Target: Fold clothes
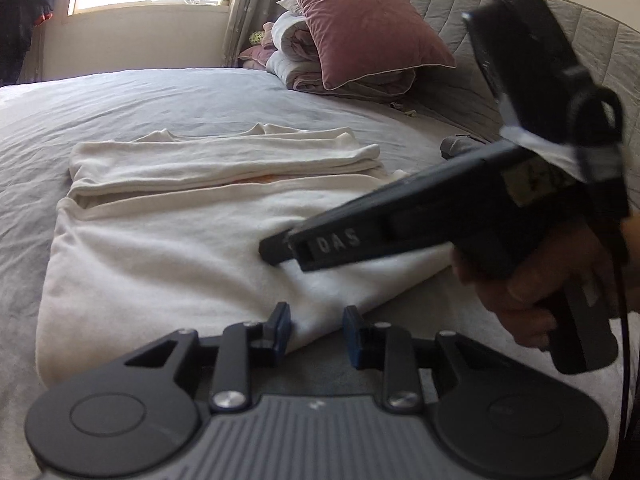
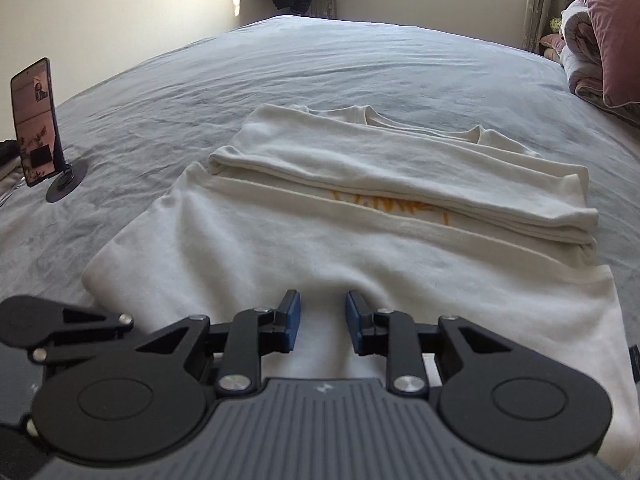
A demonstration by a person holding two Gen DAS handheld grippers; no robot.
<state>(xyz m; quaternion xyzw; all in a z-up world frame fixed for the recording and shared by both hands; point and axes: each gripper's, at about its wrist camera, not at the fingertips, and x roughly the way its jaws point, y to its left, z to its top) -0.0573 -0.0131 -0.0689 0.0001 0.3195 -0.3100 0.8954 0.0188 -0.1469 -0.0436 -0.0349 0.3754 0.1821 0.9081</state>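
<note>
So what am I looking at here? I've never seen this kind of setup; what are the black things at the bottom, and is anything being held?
There is no robot. A person holds a hand tool with two-finger tongs in each hand, and a camera on each tool looks forward along the fingers. One picture comes from the left tongs, the other from the right tongs; the left view also shows the right tool held in a hand. A partly folded white shirt lies on a grey bed. Pillows are stacked near the headboard, and a phone on a stand sits on the bed. Both tongs stand slightly apart at the shirt's near edge; neither is pinching any cloth.
</note>
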